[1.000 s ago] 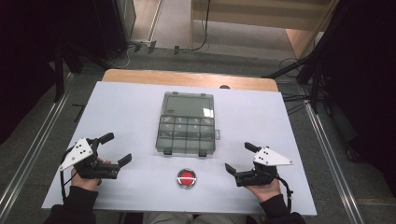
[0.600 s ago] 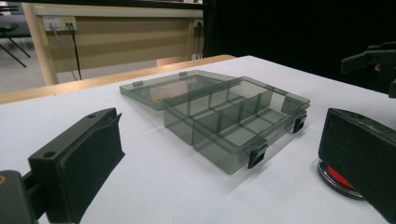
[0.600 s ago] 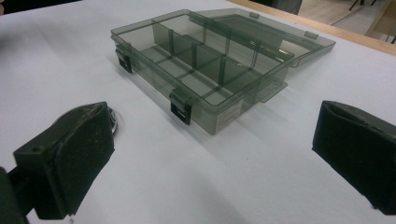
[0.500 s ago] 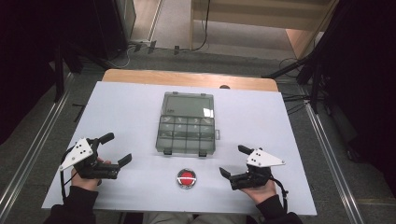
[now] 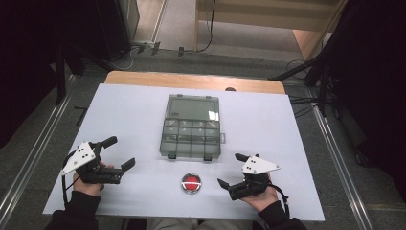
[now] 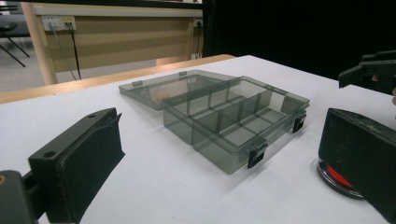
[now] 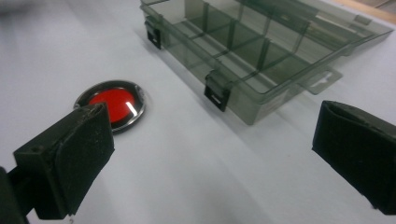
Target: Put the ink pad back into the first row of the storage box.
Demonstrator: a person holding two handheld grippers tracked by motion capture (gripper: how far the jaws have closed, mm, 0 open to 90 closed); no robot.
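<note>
A smoky clear compartment box [image 5: 191, 139] lies open mid-table, its lid [image 5: 194, 108] folded flat behind it and its cells empty. In front of it sits a small round tin with a red top [image 5: 191, 182]. My left gripper [image 5: 119, 152] rests open at the left, well apart from both. To the right of the tin, my right gripper [image 5: 230, 169] is open, jaws turned toward the tin. The left gripper view has the box [image 6: 233, 121] between its wide jaws and the tin [image 6: 343, 179] behind the right one. In the right gripper view the tin [image 7: 112, 105] lies past the left jaw.
The white table top [image 5: 297, 143] ends in a wooden strip [image 5: 191, 80] at the far side. Metal rails [image 5: 33, 158] run along the floor on both sides. Cables trail on the floor beyond the table. The other gripper [image 6: 373, 70] shows at the right of the left gripper view.
My right gripper has slid left across the table toward the red-topped tin. The left gripper, the box and the tin have stayed put.
</note>
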